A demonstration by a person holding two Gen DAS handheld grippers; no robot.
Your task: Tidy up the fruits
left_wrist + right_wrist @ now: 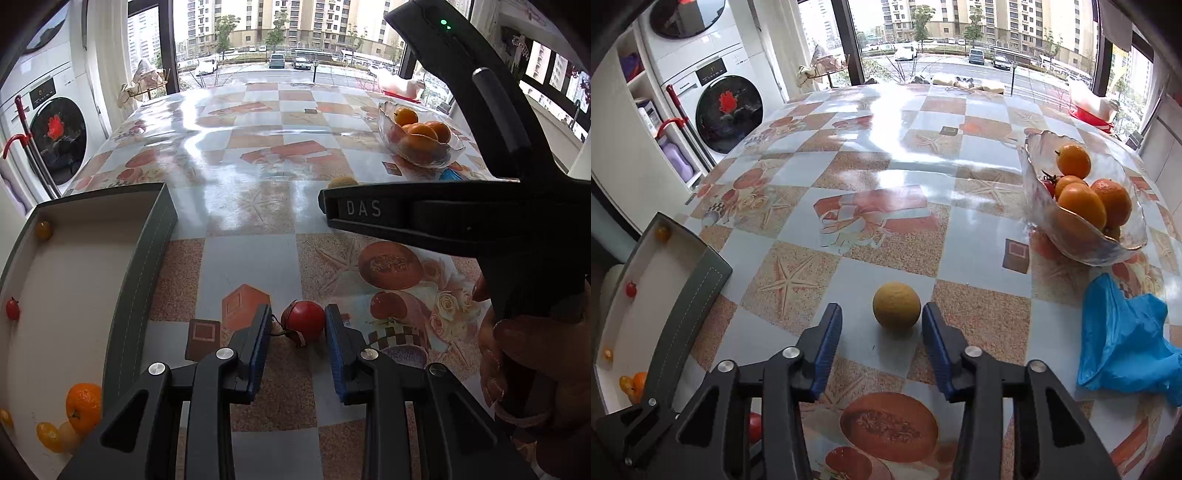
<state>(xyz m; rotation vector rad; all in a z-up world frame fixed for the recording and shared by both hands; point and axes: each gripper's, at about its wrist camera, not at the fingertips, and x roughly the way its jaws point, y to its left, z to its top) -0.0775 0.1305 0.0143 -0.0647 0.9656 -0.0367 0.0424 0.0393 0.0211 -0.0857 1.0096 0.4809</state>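
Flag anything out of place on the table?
A crumpled blue glove lies on the table near the glass bowl, not fruit. Two fruits sit loose: a red tomato and a yellow round fruit.

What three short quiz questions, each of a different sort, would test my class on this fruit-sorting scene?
1. True or false: the left hand-held gripper is shut on the red tomato.
2. Which fruit lies between the fingers of the right hand-held gripper? A) the yellow round fruit B) an orange
3. Fill in: the oranges sit in a glass ____.

Key: 1 false, it is open; 2 A; 3 bowl.
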